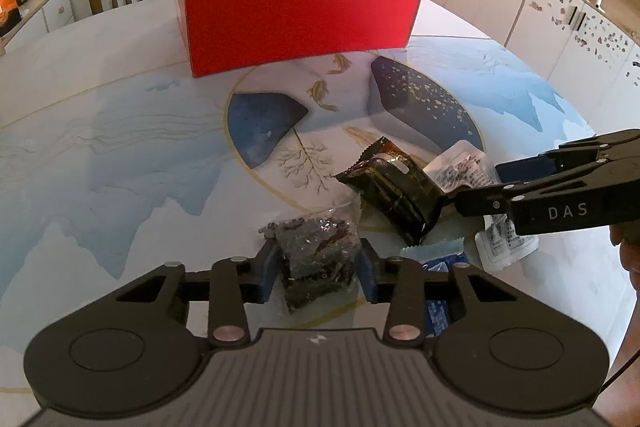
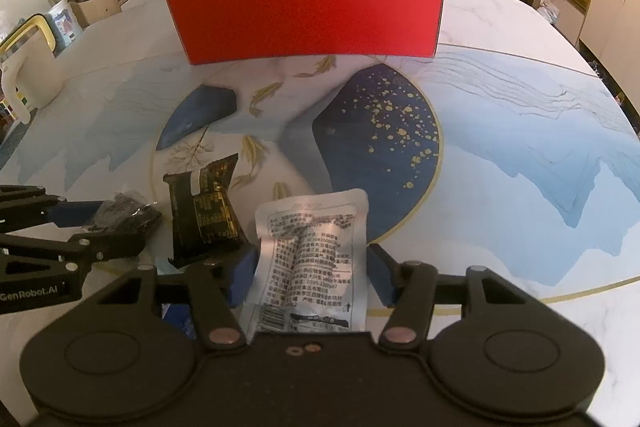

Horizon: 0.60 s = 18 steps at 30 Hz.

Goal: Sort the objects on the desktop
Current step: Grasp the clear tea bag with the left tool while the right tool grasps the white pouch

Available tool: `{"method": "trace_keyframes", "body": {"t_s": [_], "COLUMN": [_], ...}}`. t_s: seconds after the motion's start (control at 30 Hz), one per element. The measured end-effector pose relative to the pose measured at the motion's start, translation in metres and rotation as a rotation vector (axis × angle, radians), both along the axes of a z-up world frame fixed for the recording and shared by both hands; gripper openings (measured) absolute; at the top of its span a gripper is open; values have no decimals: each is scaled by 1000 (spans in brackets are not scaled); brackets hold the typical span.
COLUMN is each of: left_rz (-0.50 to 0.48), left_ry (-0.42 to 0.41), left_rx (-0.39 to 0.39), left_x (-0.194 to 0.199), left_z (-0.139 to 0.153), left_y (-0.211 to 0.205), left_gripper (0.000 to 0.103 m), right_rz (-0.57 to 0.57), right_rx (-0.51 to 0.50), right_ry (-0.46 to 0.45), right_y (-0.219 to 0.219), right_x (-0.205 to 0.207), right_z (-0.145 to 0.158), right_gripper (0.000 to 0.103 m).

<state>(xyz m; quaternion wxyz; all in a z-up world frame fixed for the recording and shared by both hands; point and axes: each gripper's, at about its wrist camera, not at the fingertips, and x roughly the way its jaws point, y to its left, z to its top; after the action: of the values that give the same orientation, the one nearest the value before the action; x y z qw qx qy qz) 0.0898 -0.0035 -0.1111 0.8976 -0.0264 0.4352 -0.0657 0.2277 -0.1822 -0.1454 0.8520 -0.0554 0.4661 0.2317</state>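
Bare table stretches up to the red box. Both grippers tilt downward: left gripper jaws pinch the dark packet; right gripper jaws flank the white pouch, contact unclear.

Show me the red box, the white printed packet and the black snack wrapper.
red box (image 1: 296,15): left wrist view, front wall.
white printed packet (image 2: 312,247): right wrist view, printed middle.
black snack wrapper (image 2: 204,211): right wrist view, label panel.
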Motion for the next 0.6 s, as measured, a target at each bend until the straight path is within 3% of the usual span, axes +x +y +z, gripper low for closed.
{"method": "trace_keyframes", "body": {"t_s": [0.6], "left_rz": [28], "left_ry": [-18], "left_rx": [-24], "left_x": [-1], "left_z": [19], "left_y": [0], "left_gripper": [34], "right_rz": [0], "right_rx": [18], "right_ry": [-22], "right_y": [-10], "right_x": [-1], "right_z": [17], "right_gripper": [54]}}
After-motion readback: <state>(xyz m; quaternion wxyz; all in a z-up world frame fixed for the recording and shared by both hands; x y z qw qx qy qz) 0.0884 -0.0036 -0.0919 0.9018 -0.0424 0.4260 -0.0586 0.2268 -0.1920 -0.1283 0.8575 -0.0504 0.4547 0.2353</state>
